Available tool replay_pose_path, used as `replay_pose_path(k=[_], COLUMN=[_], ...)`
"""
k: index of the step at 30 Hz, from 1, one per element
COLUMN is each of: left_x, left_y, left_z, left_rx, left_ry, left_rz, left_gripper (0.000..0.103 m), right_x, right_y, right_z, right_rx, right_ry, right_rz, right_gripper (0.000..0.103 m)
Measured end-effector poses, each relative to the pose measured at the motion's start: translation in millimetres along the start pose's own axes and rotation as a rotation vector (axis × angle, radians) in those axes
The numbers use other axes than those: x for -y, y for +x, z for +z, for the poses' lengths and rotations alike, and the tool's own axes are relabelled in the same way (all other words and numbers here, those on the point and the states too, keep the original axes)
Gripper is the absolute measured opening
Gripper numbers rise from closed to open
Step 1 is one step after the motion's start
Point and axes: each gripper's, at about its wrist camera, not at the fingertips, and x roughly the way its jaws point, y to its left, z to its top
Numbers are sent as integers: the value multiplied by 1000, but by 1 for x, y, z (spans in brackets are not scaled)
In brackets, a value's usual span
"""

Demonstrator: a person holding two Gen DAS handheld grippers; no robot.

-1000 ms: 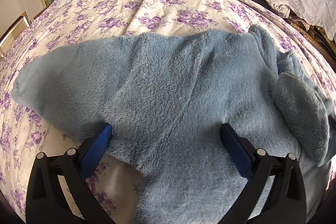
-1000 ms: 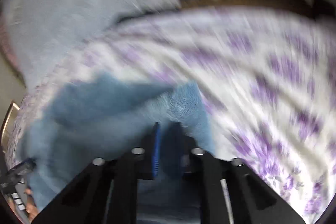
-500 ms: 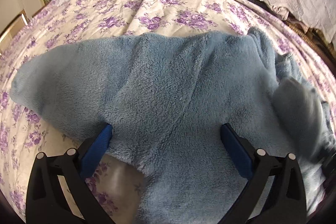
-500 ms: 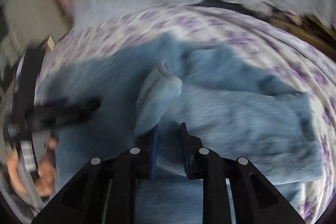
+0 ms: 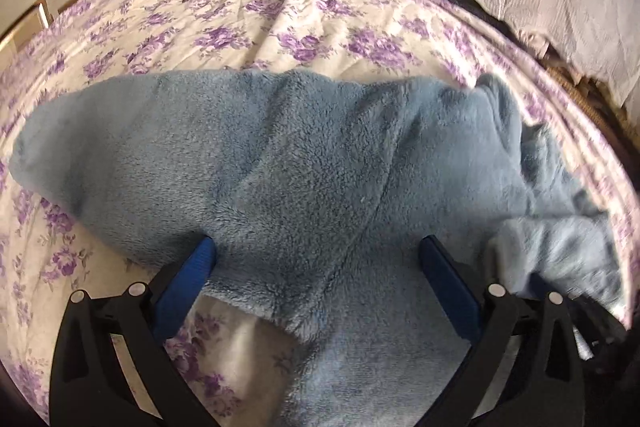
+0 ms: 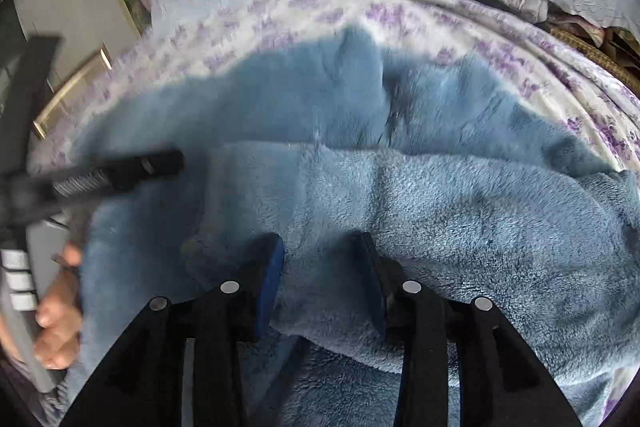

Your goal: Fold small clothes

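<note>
**Fold Status: Sleeve Laid Over Body**

The bed (image 5: 304, 11), covered with a floral sheet, carries the blue fleece garment (image 5: 304, 163), spread flat. 1 folded sleeve (image 6: 460, 227) lies across its body. The left hand-held gripper (image 5: 316, 267) rests on the fleece, jaws wide apart. The right hand-held gripper (image 6: 322, 267) has jaws parted, gripping nothing. Risk: thick pile may spring back and undo the fold, or snag a withdrawing jaw.

Soft daylight, no glare. Left wrist view sharp centrally, blurred at lower right. Right wrist view dimmer, bluish; motion blur on upper half and left edge. Strong fisheye bending, black vignette corners.
</note>
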Motion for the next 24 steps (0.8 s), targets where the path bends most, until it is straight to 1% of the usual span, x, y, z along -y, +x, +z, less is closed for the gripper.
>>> replay_pose_path(k=[1,2,3,4,5,6,8,9,10,11,12,13,14,15,16,17,18,19,20,21,22,23,24], left_x=[2,5,8,9,12,15,23,27,34,41,50,59,69,77,80,80,79,78,76,73,72,67,63], left_y=[-1,-4,-8,-11,-17,-23,-36,-41,-42,-40,-32,-20,-5,1,-1,-8,-11,-11,-8,-6,-6,-8,-10], left_z=[-1,-1,-2,-3,-4,-5,-7,-9,-12,-15,-18,-22,-26,-28,-29,-30,-30,-30,-28,-26,-26,-25,-23], left_rx=[6,21,37,49,72,96,153,170,173,160,123,70,16,6,22,50,61,57,38,25,20,19,22], left_ry=[11,23,36,45,57,67,103,125,159,184,223,268,321,360,371,372,369,364,351,339,331,318,303], left_rz=[11,17,13,5,-12,-26,-60,-79,-103,-112,-113,-95,-28,26,40,43,36,29,16,2,-10,-27,-37], left_gripper=[99,99,99,99,99,99,99,99,99,99,99,99,99,99,99,99,99,99,99,99,99,99,99], right_x=[1,6,14,30,42,66,103,123,144,159,167,172,174,172,167,159,149,142,138,137,136,135,137], right_y=[-9,-24,-35,-53,-61,-72,-76,-71,-58,-46,-44,-54,-66,-74,-86,-93,-99,-97,-89,-66,-58,-60,-64], right_z=[0,2,3,7,9,10,3,-1,-10,-20,-30,-36,-39,-41,-42,-43,-47,-49,-53,-57,-54,-51,-49], right_rx=[21,65,105,162,190,225,230,206,138,82,100,152,171,188,227,257,276,267,220,132,102,106,130], right_ry=[12,32,48,82,111,174,270,311,357,389,399,421,457,466,447,409,357,321,293,266,250,242,248], right_rz=[15,37,35,6,-14,-57,-113,-131,-148,-122,-73,-28,-49,-73,-95,-102,-116,-130,-141,-152,-162,-157,-150], right_gripper=[39,39,42,44,44,44,44,46,50,50,50,49,49,51,59,64,76,87,91,94,97,99,99])
